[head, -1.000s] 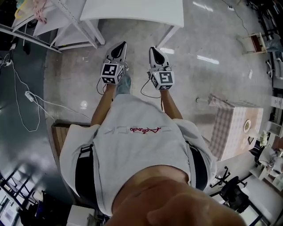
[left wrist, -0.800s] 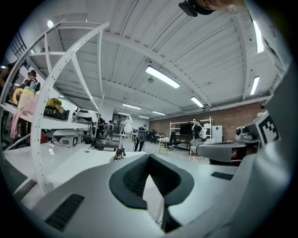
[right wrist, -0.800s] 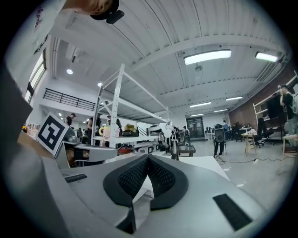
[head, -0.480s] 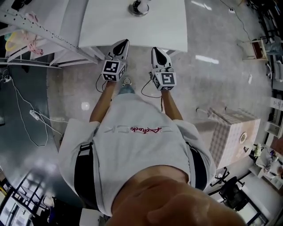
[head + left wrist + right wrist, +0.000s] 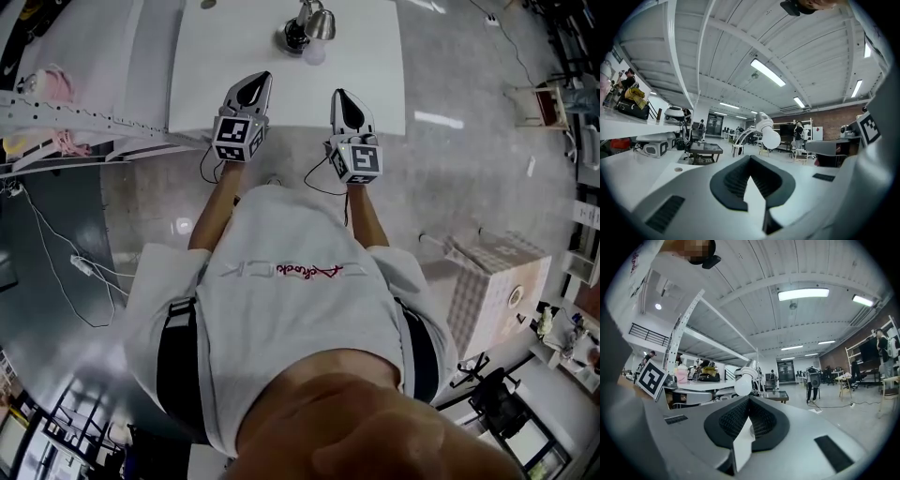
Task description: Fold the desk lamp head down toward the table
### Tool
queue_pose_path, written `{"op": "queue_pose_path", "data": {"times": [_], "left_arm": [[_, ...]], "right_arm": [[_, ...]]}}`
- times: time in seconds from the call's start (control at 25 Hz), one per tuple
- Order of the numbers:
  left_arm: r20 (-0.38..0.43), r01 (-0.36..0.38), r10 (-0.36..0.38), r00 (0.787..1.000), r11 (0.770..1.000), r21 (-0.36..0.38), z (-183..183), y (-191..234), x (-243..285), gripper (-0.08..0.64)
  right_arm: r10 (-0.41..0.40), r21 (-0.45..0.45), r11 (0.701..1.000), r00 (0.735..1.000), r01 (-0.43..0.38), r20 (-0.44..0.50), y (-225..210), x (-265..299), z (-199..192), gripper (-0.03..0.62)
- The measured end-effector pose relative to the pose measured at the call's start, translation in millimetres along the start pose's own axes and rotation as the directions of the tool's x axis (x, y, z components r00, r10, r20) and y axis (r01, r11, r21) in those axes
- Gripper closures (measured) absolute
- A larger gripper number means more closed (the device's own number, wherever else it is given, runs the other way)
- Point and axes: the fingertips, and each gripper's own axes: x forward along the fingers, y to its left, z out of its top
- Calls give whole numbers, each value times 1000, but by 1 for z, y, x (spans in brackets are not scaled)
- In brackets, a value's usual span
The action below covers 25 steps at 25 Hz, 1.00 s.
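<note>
Your left gripper (image 5: pixel 257 86) and right gripper (image 5: pixel 344 99) both clenched, nothing in jaws. Lamp (image 5: pixel 306 26) on table (image 5: pixel 211 66) ahead of jaws, roughly between both, not touched yet. Jaws over table's near edge.

One desk lamp (image 5: pixel 305 28) is standing on one white tabletop (image 5: pixel 375 66). Two grippers are showing: left gripper (image 5: pixel 255 89) and right gripper (image 5: pixel 343 101). Two marker cubes (image 5: pixel 234 139) are riding on them, one each. One person (image 5: pixel 281 309) is holding both. One checked-cloth table (image 5: pixel 492 272) is sitting off right.
</note>
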Motion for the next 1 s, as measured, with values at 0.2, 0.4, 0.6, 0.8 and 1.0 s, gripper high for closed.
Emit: {"op": "queue_pose_path", "data": {"times": [0.2, 0.4, 0.6, 0.8, 1.0], "left_arm": [[-21, 16, -17, 1000, 1000, -11, -7, 1, 14, 548], [-43, 11, -12, 999, 1000, -22, -16, 8, 23, 548], [-56, -12, 11, 998, 1000, -25, -16, 16, 45, 548], [-45, -60, 59, 997, 998, -10, -5, 24, 75, 548], [-39, -112, 113, 993, 994, 11, 3, 30, 98, 548]], "right_arm": [[-21, 19, 1000, 999, 22, -29, -11, 5, -11, 575], [-12, 24, 1000, 999, 13, -38, -15, 19, -17, 575], [21, 31, 999, 999, -20, -31, -29, 43, -13, 575], [73, 33, 997, 997, -73, 0, -49, 71, 0, 575], [140, 42, 989, 990, -141, 17, -62, 94, 8, 575]]}}
